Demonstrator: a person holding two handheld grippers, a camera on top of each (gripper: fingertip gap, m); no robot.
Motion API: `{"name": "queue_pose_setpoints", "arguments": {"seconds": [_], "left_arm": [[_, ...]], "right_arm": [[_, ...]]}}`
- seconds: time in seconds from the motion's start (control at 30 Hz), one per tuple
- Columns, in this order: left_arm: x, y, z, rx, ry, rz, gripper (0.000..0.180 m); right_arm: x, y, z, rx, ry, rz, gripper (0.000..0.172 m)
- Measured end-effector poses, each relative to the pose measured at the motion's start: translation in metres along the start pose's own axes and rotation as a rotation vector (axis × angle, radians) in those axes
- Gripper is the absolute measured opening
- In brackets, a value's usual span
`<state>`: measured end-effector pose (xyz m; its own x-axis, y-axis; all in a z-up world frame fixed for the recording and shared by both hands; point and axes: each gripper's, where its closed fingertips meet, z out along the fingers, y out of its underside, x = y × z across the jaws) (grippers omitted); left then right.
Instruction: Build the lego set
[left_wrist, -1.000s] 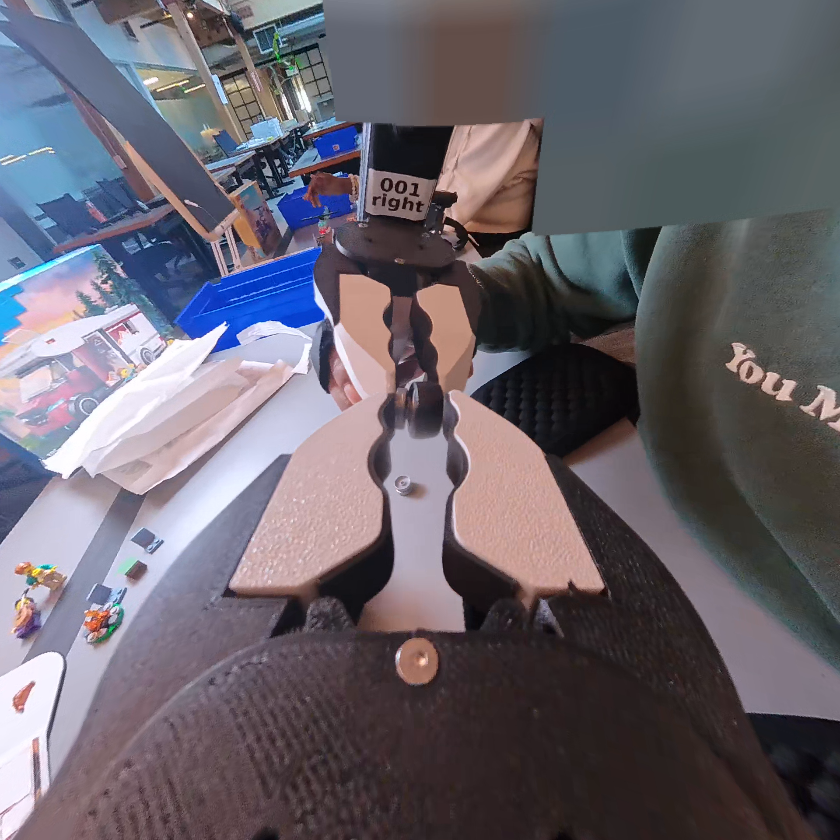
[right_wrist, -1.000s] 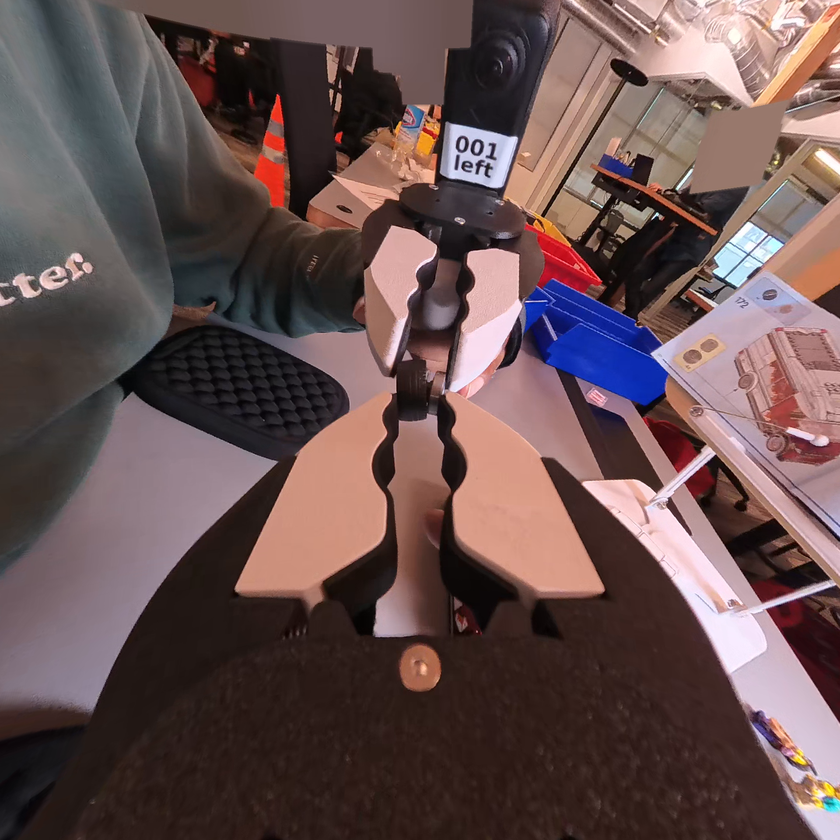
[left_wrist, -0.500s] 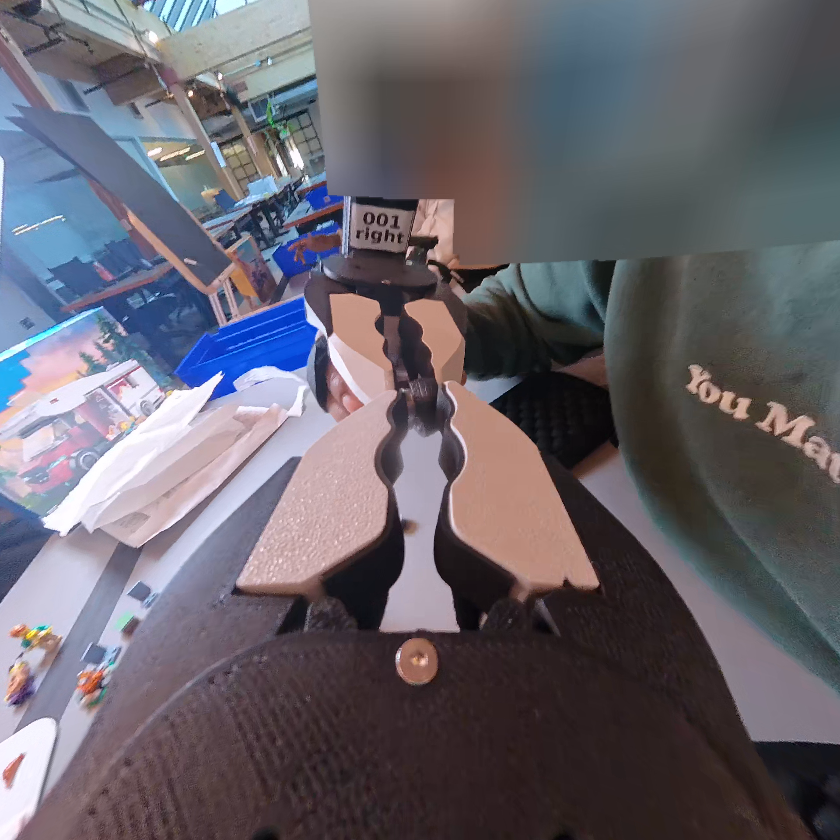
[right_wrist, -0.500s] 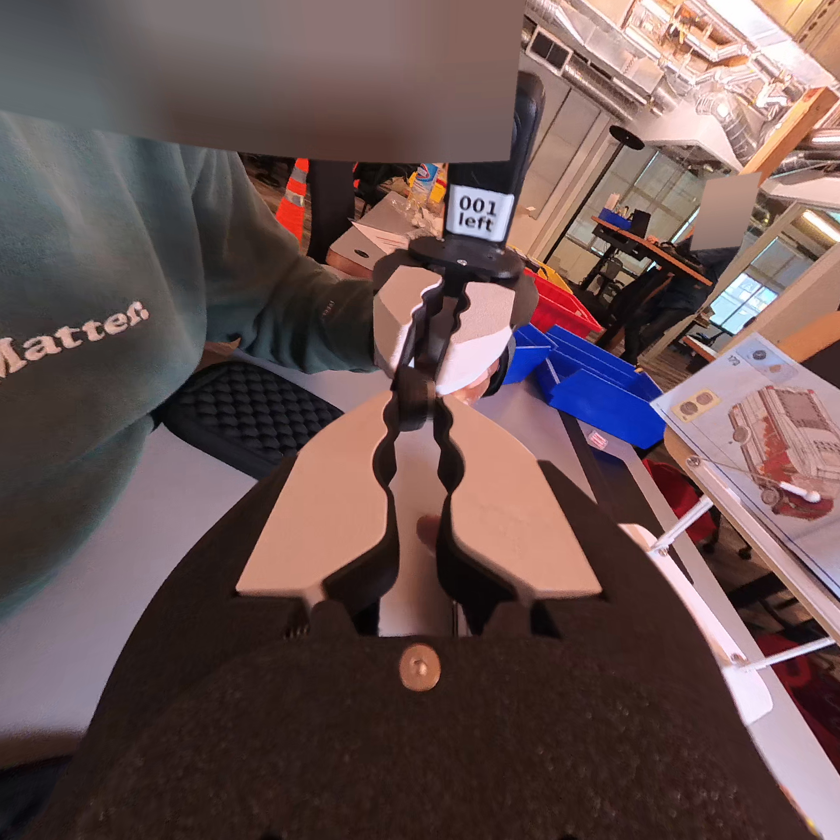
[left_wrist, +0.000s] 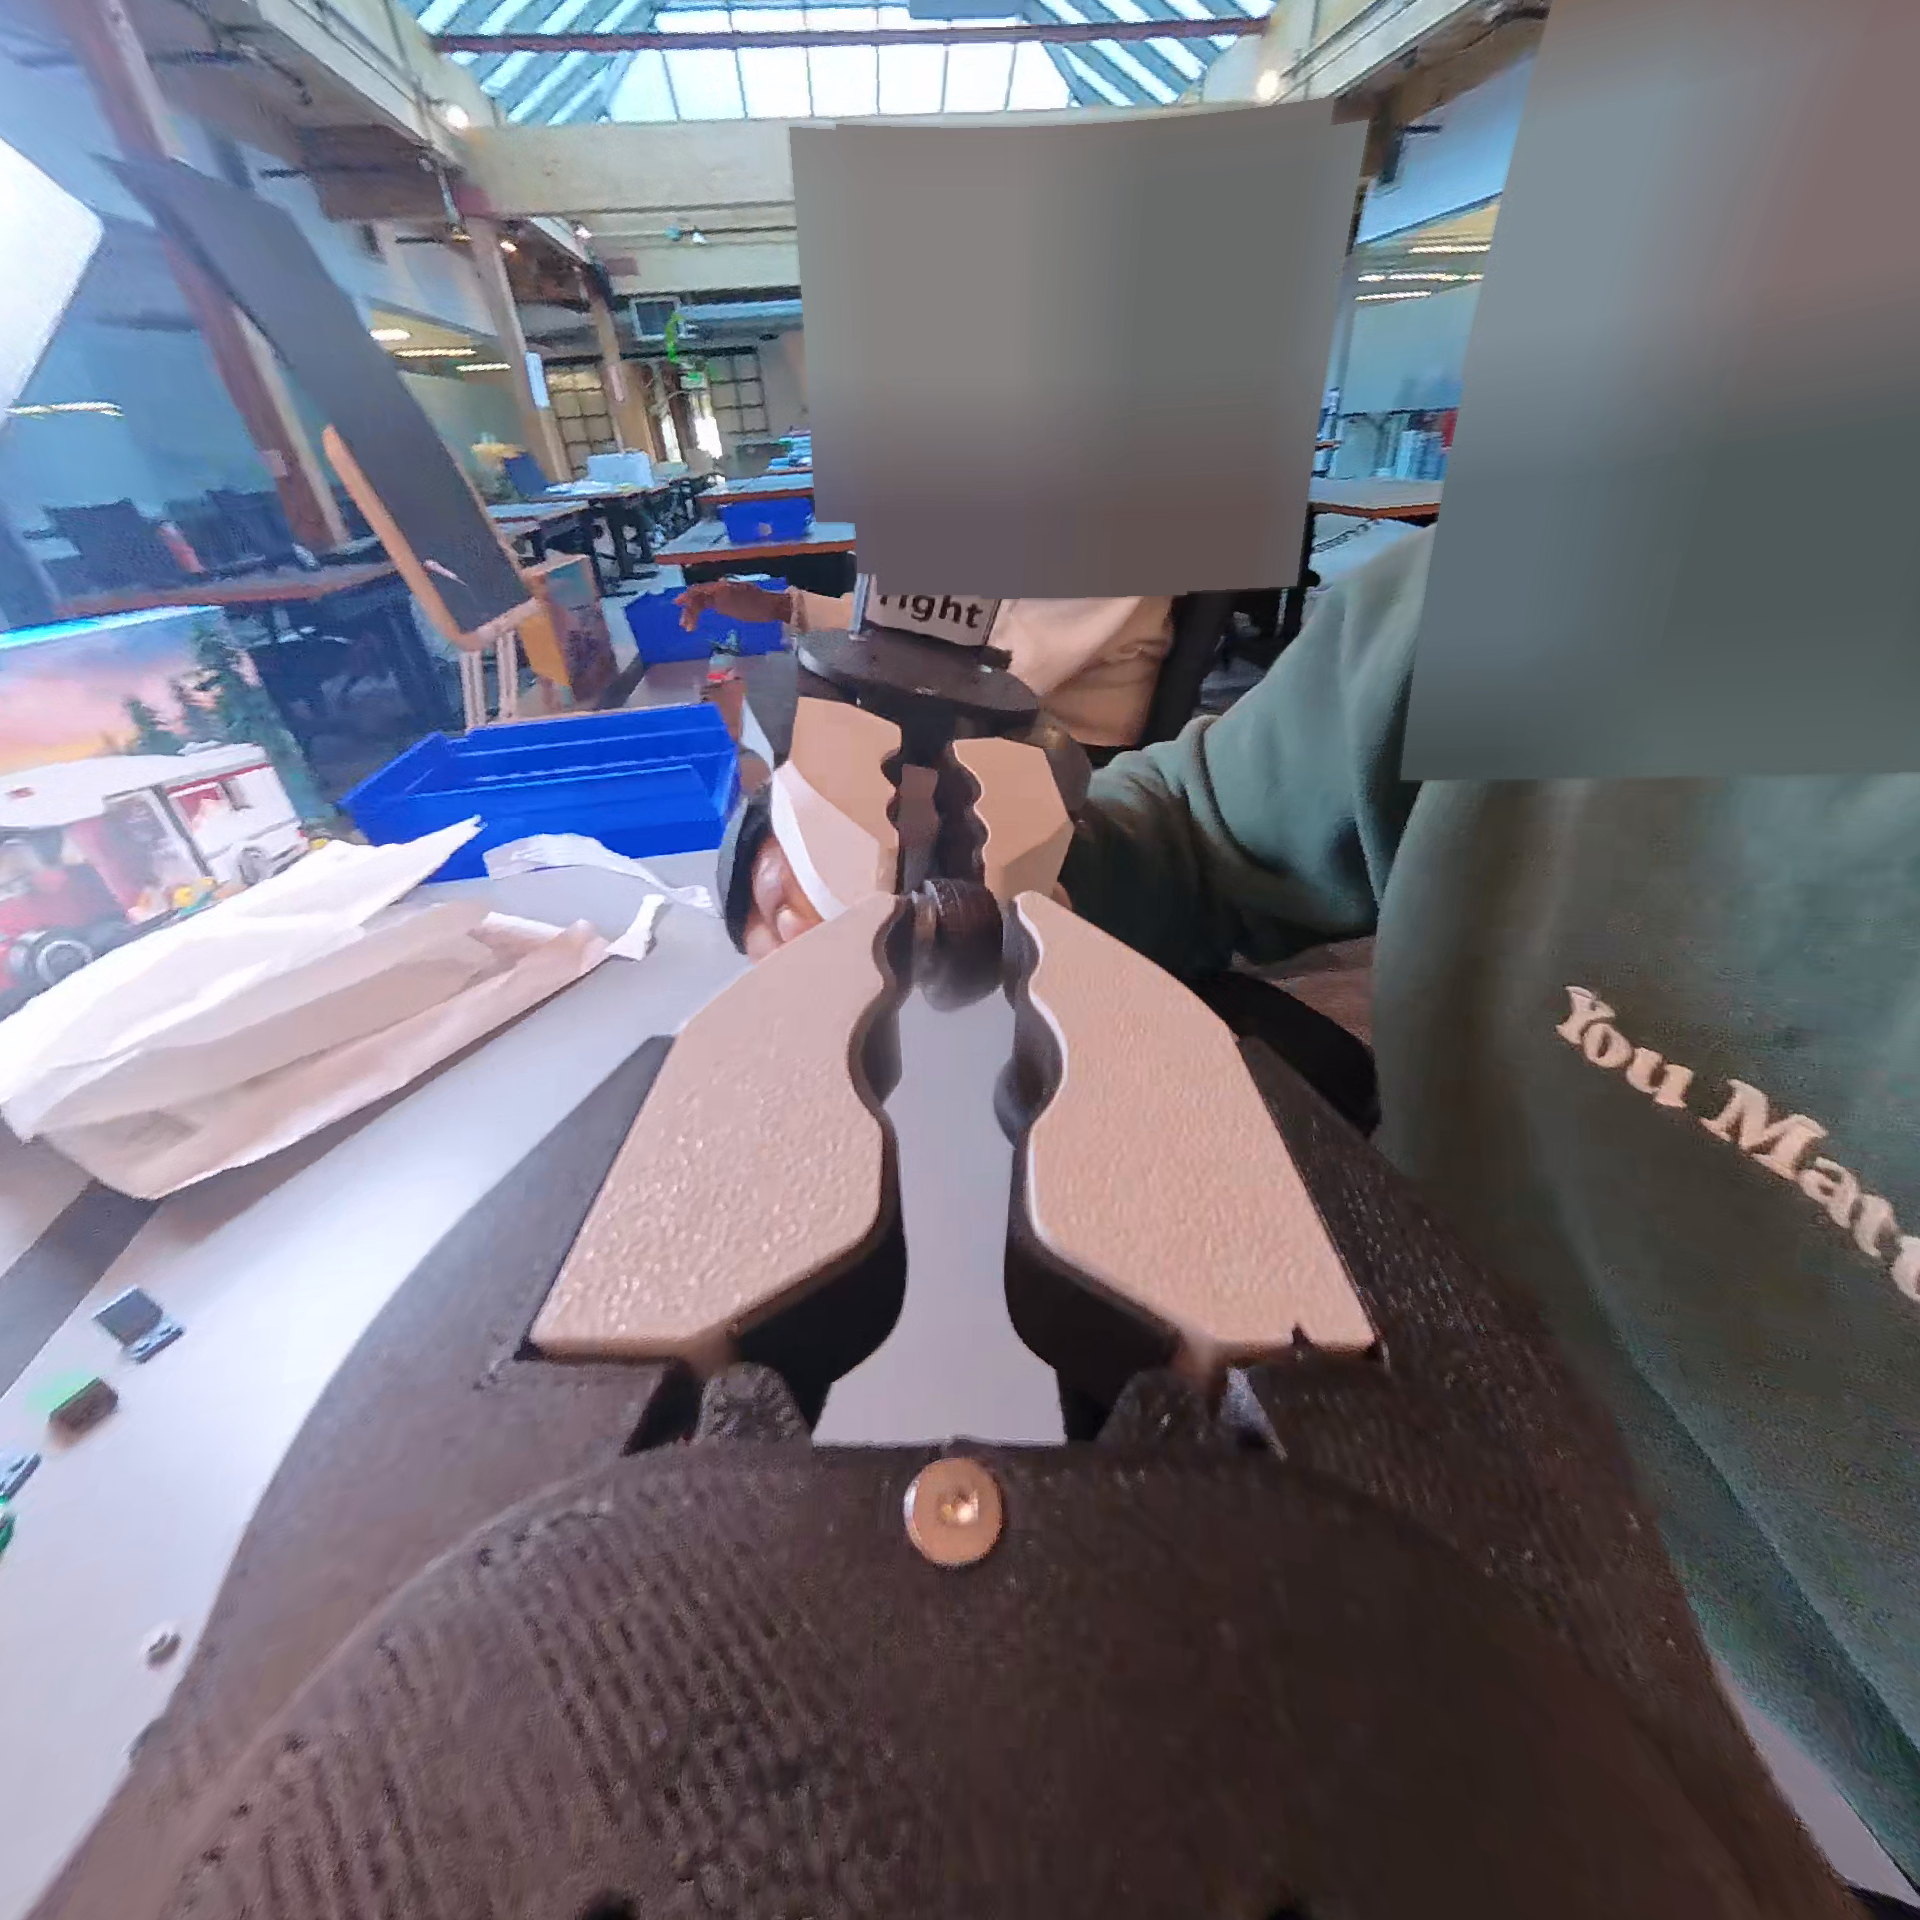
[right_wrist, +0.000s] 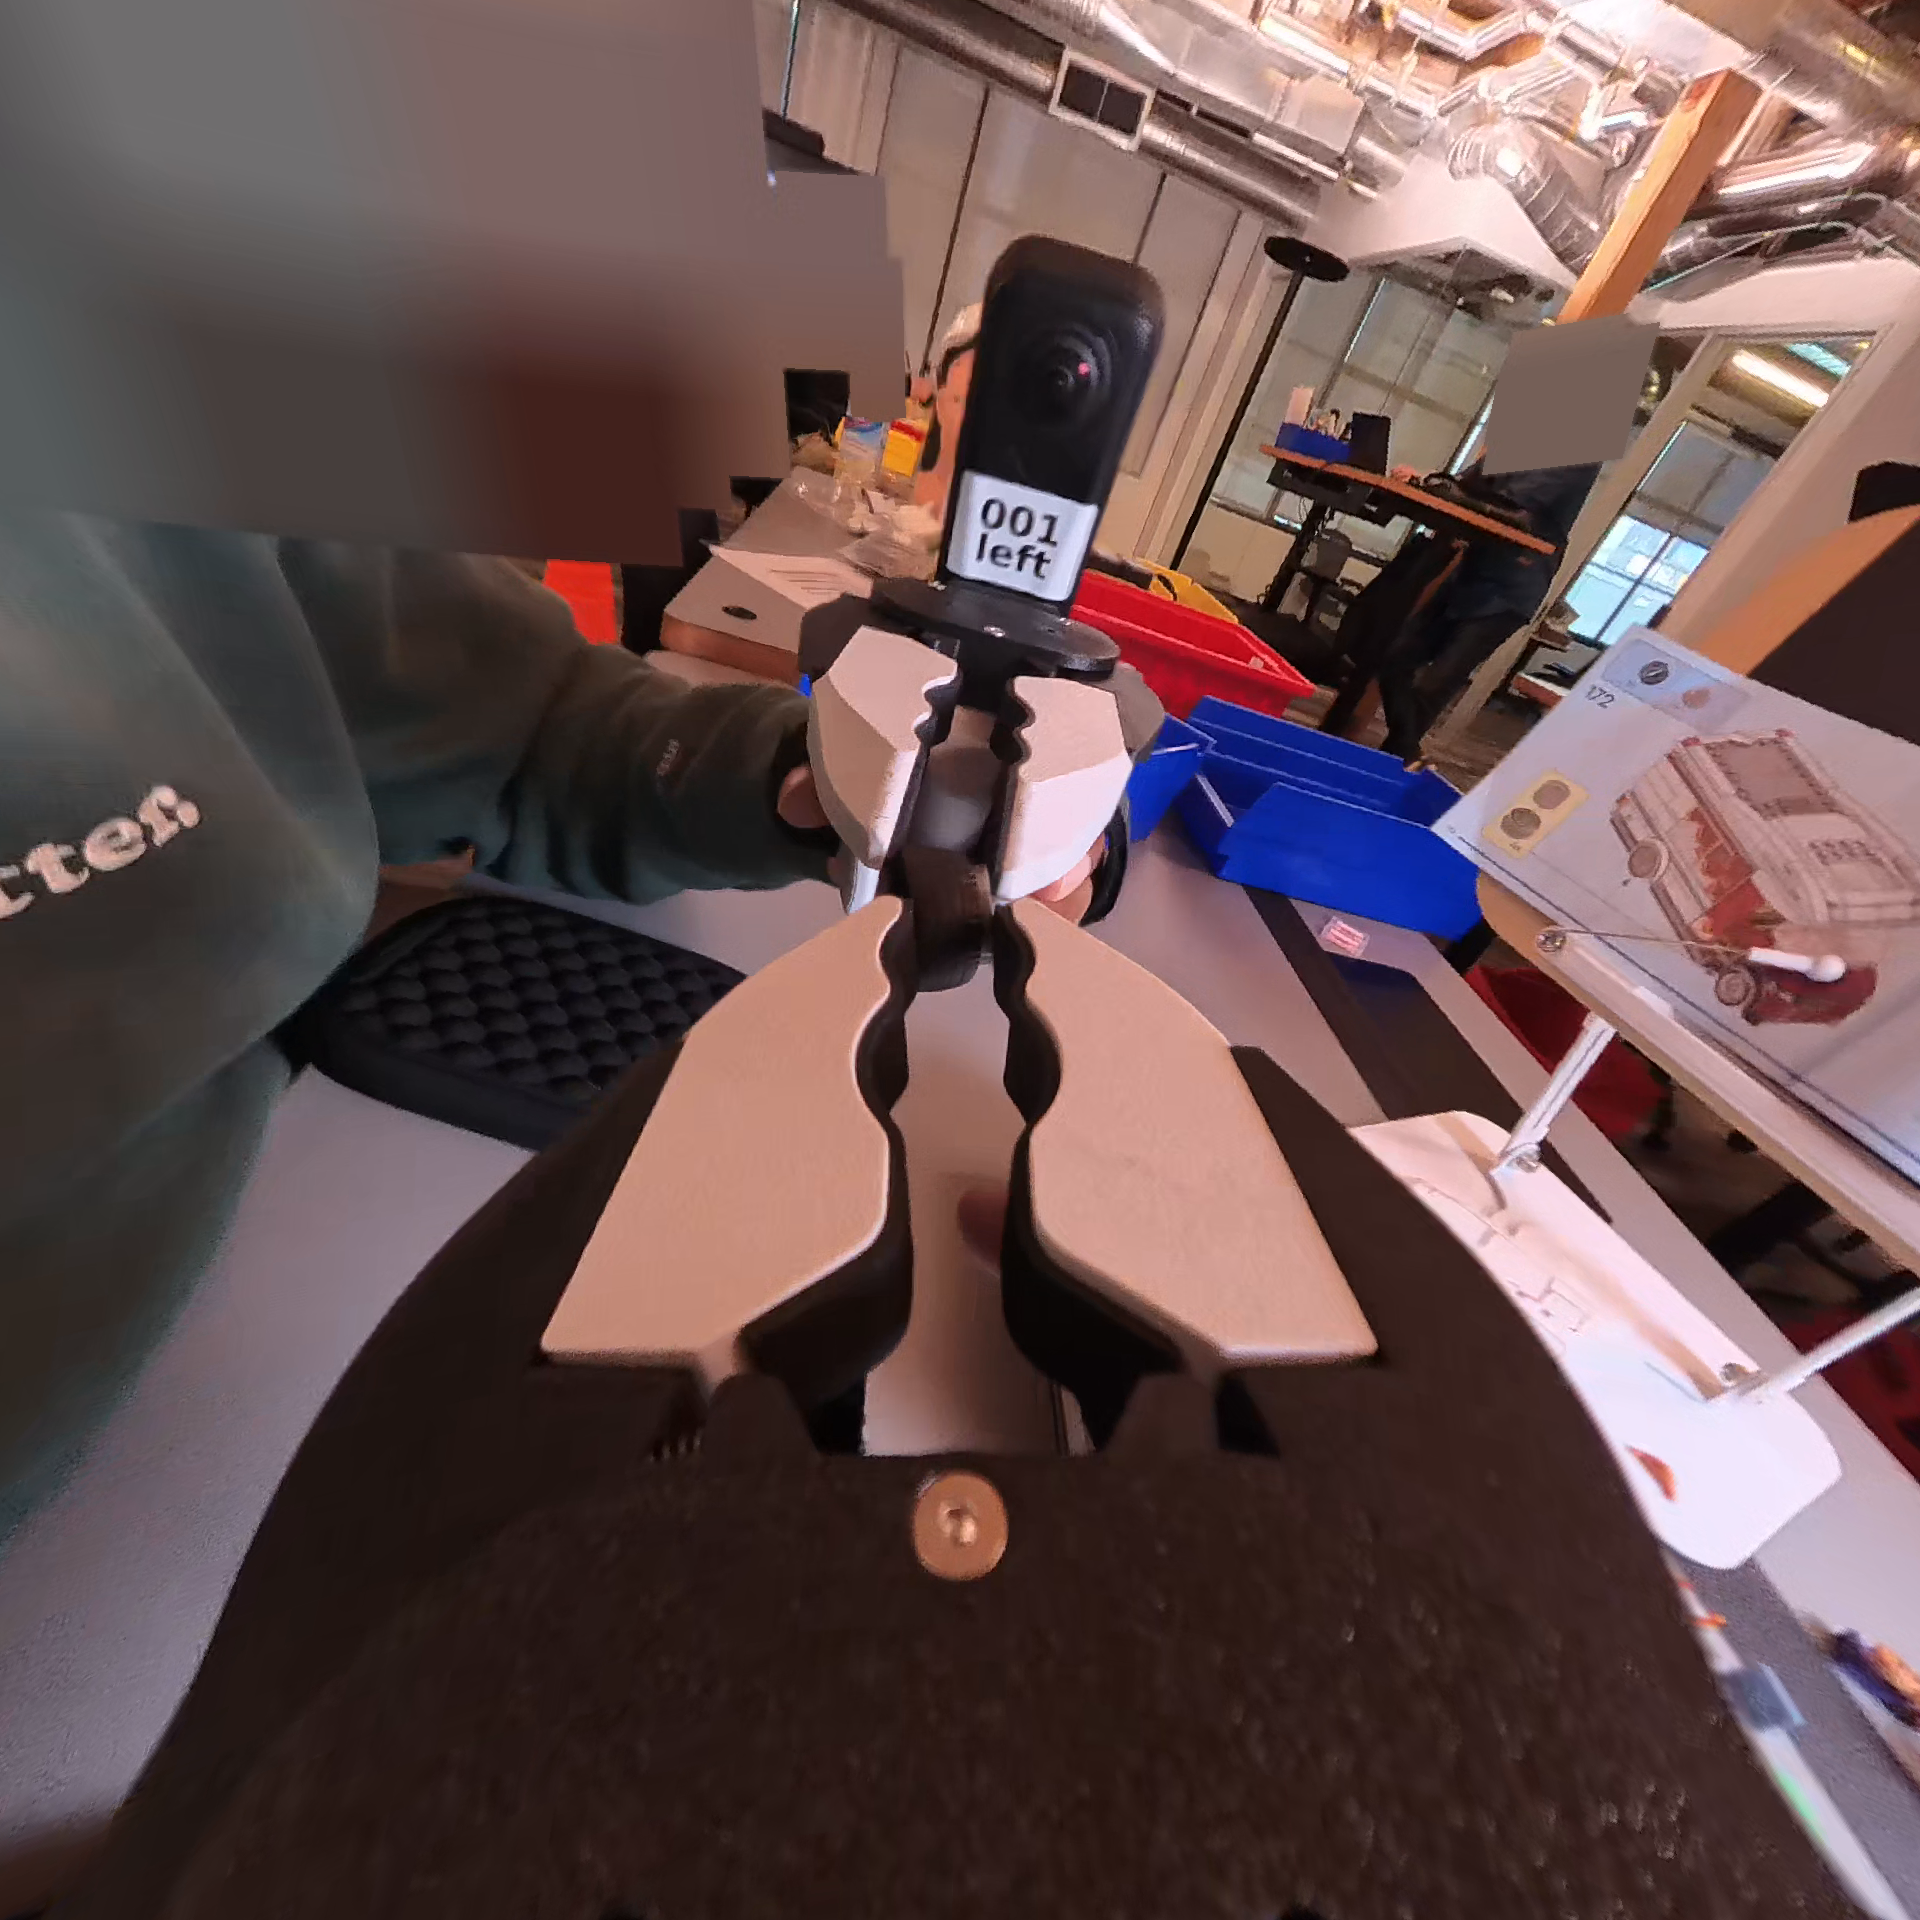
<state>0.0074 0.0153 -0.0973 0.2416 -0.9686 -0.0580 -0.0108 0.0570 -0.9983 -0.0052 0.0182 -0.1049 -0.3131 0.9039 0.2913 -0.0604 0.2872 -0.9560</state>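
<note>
Both grippers are raised above the grey desk (left_wrist: 343, 1288), meeting tip to tip on one small black wheel-like part (left_wrist: 961, 940). The left gripper (left_wrist: 956, 935) is clenched on the tyre, a pad at each side. The right gripper (right_wrist: 951, 940) comes in from the opposite direction, its fingers narrowed onto the same dark piece (right_wrist: 945, 935); its own view shows the pads against it, though the contact is dim and slightly blurred, so how firm that hold is remains uncertain.

Surroundings: crumpled white paper bags (left_wrist: 239, 997) and a blue bin (left_wrist: 561, 774) lie to the left of the grippers; a few small bricks (left_wrist: 135, 1325) sit well apart at the desk edge; an instruction booklet on a stand (right_wrist: 1714, 862) is beside the right gripper.

Handling judgement: with two holds on one tiny part, both axes are best kept in line, pressure kept light and even, and twisting avoided so the piece does not pop free.
</note>
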Motion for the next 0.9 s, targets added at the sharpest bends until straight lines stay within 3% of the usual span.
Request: {"name": "queue_pose_setpoints", "arguments": {"seconds": [0.4,0.53,0.6,0.8,0.9], "left_arm": [[0.0,-0.001,-0.001,0.002,-0.002,0.022,0.017],[-0.001,-0.001,-0.002,0.025,0.011,-0.011,0.016],[0.001,0.001,-0.001,0.027,0.03,-0.012,0.002],[-0.007,0.002,0.0,0.012,-0.024,-0.031,0.002],[-0.017,0.0,-0.003,0.029,-0.081,-0.074,0.009]], "right_arm": [[-0.002,-0.01,-0.003,0.11,-0.089,0.188,0.014],[-0.008,-0.01,-0.004,0.107,-0.146,0.215,0.029],[-0.006,-0.004,0.0,0.066,-0.118,0.2,0.03],[0.006,-0.003,-0.001,0.069,-0.04,0.187,0.025],[0.019,-0.002,-0.002,0.044,0.097,0.065,0.024]]}}
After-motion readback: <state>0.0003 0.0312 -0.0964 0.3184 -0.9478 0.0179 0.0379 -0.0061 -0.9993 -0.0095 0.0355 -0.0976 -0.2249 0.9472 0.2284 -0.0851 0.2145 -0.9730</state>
